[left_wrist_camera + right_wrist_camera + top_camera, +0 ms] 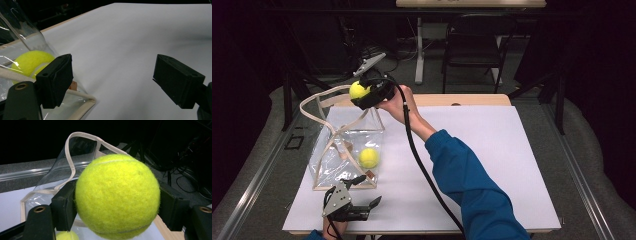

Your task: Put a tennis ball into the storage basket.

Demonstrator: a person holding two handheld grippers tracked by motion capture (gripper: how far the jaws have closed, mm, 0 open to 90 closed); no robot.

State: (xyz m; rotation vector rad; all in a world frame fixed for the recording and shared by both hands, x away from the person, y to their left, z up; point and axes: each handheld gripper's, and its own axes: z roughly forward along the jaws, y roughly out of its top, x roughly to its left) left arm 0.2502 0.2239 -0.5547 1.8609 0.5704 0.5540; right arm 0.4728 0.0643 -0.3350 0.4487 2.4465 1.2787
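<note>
You will find no readable writing here: no words, brand marks or numbers can be made out on either tennis ball (117,196), the clear bag (344,150), the white table cover (492,150) or the grippers.

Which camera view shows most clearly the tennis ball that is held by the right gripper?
The right gripper view: the held tennis ball is large and sharp there, pressed between both black jaws. In the high view the same ball is small, above the clear bag. The left gripper view shows the other ball, inside the bag.
</note>
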